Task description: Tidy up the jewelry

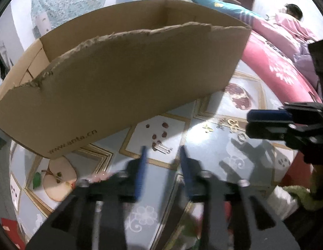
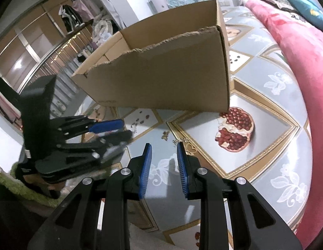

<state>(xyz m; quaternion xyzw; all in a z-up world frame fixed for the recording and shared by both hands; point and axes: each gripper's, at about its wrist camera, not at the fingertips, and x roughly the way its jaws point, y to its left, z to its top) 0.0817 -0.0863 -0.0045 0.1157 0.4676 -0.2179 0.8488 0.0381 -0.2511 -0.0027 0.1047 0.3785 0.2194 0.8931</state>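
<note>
On the patterned cloth (image 2: 276, 137), a torn-edged box (image 1: 128, 79) stands open at the top, near the pink quilt (image 1: 272, 62). Jewelry lies loose on the cloth in front of the box: gold pieces (image 1: 232, 124) and a silver ring (image 1: 241, 136) just beside the right gripper's tips, a silver clip (image 1: 164, 148) just ahead of the left gripper (image 1: 162, 156). Left gripper: blue pads apart, nothing between them; view is motion-blurred, so clip contact cannot be told, probably apart. Right gripper (image 2: 163, 150): pads apart, empty, hovering over the cloth near small gold pieces (image 2: 166, 135). Contents of the box are hidden.
</note>
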